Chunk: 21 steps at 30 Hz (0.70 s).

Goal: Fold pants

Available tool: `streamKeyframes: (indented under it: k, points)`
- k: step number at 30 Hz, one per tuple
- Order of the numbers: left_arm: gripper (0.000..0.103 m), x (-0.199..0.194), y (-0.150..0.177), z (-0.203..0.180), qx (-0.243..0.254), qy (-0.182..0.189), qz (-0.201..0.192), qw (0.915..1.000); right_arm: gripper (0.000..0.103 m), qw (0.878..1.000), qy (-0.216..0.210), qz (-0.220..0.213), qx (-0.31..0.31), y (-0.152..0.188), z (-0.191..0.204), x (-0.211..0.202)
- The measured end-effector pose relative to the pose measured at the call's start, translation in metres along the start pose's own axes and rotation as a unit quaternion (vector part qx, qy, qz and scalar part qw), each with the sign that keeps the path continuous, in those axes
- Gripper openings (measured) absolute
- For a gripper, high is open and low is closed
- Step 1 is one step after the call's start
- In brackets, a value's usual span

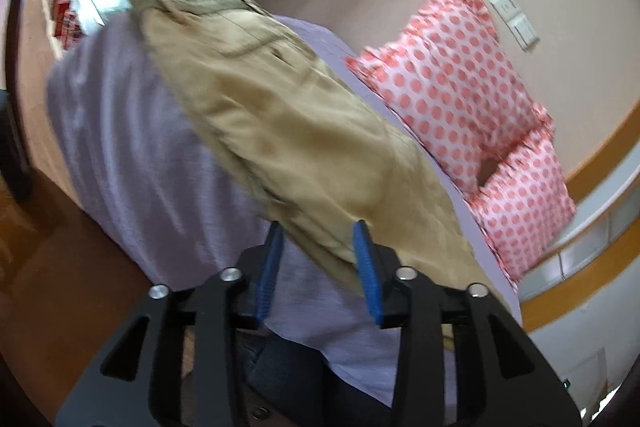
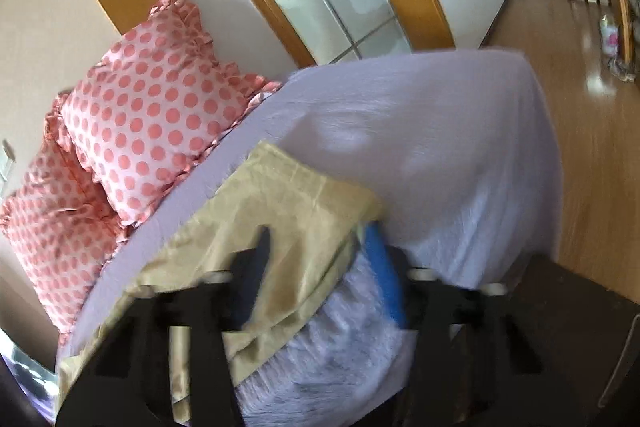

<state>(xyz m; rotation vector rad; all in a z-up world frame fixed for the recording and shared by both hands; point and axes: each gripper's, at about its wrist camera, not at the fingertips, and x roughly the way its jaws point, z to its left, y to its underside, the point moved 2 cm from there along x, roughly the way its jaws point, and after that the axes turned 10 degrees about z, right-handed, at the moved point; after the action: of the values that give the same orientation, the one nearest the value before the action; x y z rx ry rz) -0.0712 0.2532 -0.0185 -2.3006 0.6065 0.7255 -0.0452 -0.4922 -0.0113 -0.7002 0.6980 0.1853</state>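
Lavender-sheeted bed (image 1: 132,155) carries tan cotton pants (image 1: 280,131) lying lengthwise, apparently halved already. Left gripper (image 1: 318,239) and right gripper (image 2: 320,239): jaws wide, straddling fabric edges; cross-folds likely remain.

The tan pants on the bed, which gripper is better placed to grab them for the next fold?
Probably the right gripper: its open fingers already straddle the tan pants hem. The left gripper is open too, beside the pants' edge.

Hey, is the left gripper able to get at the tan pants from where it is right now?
Probably yes. The left gripper is open, its fingers right at the near edge of the tan pants, which lie exposed on the lavender bed sheet with nothing between.
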Motion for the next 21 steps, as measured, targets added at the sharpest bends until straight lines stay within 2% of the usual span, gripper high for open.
streamKeyframes:
  k: [1, 5, 7, 10, 11, 13, 14, 16, 17, 19, 20, 21]
  points:
    - [0.041, -0.002, -0.001, 0.006, -0.011, -0.002, -0.005, 0.9999, 0.011, 1.0, -0.021, 0.011, 0.011, 0.003, -0.004, 0.004]
    - [0.046, -0.004, -0.003, 0.026, -0.04, 0.006, -0.007, 0.9992, 0.006, 0.999, -0.05, 0.006, 0.004, 0.0, 0.007, 0.006]
    - [0.046, -0.005, -0.003, 0.029, -0.041, 0.01, -0.008, 0.9991, 0.006, 0.996, -0.079, -0.007, -0.029, -0.006, 0.036, 0.001]
    - [0.047, -0.007, -0.002, 0.032, -0.046, 0.019, -0.015, 0.9986, 0.006, 0.979, -0.172, -0.005, -0.111, -0.002, 0.118, -0.009]
    - [0.049, -0.008, -0.001, 0.032, -0.048, 0.02, -0.015, 0.9985, 0.006, 0.963, -0.219, 0.01, -0.155, 0.011, 0.163, -0.011]
    - [0.053, -0.011, 0.003, 0.034, -0.053, 0.021, -0.022, 0.9981, 0.006, 0.938, -0.274, 0.044, -0.209, 0.04, 0.217, -0.01]
    - [0.057, -0.013, 0.005, 0.034, -0.053, 0.019, -0.025, 0.9981, 0.006, 0.914, -0.311, 0.077, -0.249, 0.069, 0.253, -0.007]
    - [0.065, -0.016, 0.007, 0.033, -0.048, 0.008, -0.03, 0.9983, 0.006, 0.876, -0.349, 0.134, -0.305, 0.12, 0.297, 0.0]
    - [0.07, -0.016, 0.008, 0.033, -0.046, 0.006, -0.03, 0.9984, 0.007, 0.85, -0.358, 0.176, -0.344, 0.157, 0.32, 0.007]
    - [0.074, -0.016, 0.008, 0.032, -0.039, 0.004, -0.026, 0.9989, 0.015, 0.801, -0.329, 0.258, -0.428, 0.224, 0.348, 0.022]
    - [0.075, -0.014, 0.007, 0.032, -0.034, 0.003, -0.018, 0.9992, 0.027, 0.775, -0.301, 0.297, -0.469, 0.259, 0.354, 0.029]
    - [0.077, -0.012, 0.006, 0.031, -0.031, 0.003, -0.013, 0.9994, 0.044, 0.761, -0.283, 0.315, -0.491, 0.28, 0.353, 0.031]
